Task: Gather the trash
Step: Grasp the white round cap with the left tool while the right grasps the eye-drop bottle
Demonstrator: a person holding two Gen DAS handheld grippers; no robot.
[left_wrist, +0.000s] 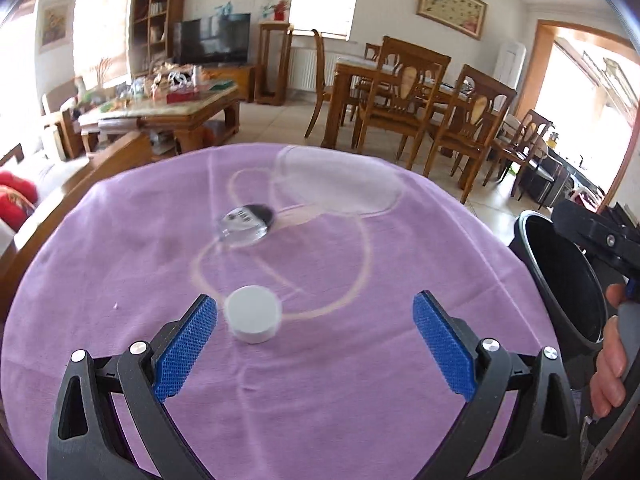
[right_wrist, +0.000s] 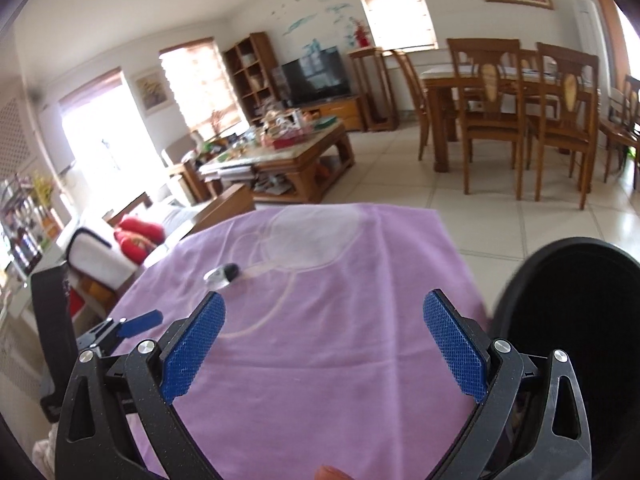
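Our left gripper (left_wrist: 316,320) hangs low over the purple cloth (left_wrist: 120,264) with its blue pads spread wide and nothing between them. The white cap (left_wrist: 253,314) sits on the cloth just inside the left pad (left_wrist: 188,344), nearly touching it and well off the midline. Farther ahead of the fingers lies a clear lid with a dark label (left_wrist: 245,225), blurred in this view, and beyond it only pale ring patterns on the cloth.

Our right gripper (right_wrist: 324,340) is likewise wide apart and empty, held above the cloth's near right part. The black bin (right_wrist: 572,328) stands just to its right, mouth tipped toward us; from the left view it is at the far right, beside the hand (left_wrist: 610,364) that grips the right tool.

We judge the step in hand to be picking up the cap. To do it well, we should shift the left gripper a little to its left so the cap sits centred between the pads, then come down until the tips nearly brush the cloth before closing. Closing from here would likely have the left pad push the cap sideways, and dipping too low could pinch a fold of cloth along with it. The cap looks light and rigid, so a gentle squeeze across its round wall should do. The bin is across to the right, so we should carry it level.
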